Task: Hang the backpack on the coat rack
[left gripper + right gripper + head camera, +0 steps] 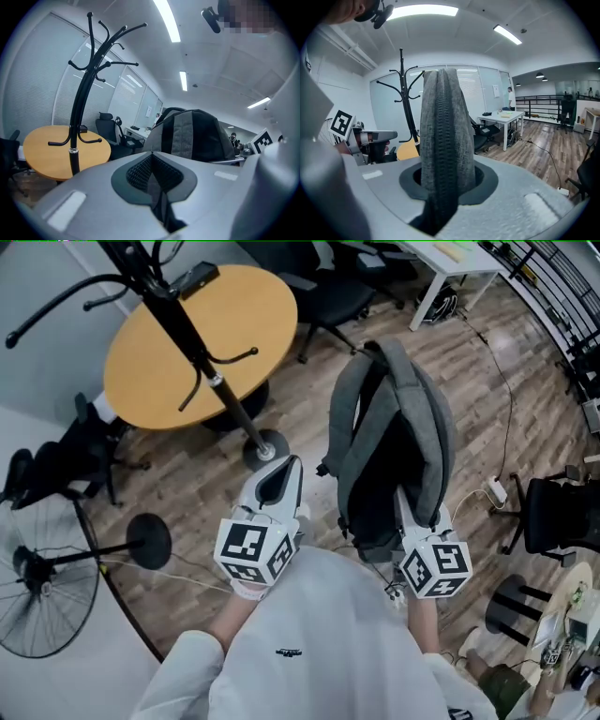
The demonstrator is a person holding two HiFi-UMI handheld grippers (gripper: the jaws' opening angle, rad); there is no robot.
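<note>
Right gripper (443,183) jaws pinch the backpack (389,451) by its strap; left gripper (152,176) jaws closed, empty.

Left gripper (154,180) held forward, jaws together, seemingly empty, right gripper (445,183) alongside, clamped on backpack strap (443,117).

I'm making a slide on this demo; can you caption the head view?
Right tongs grip a grey backpack by its strap, with the black coat rack standing at upper left.
</note>
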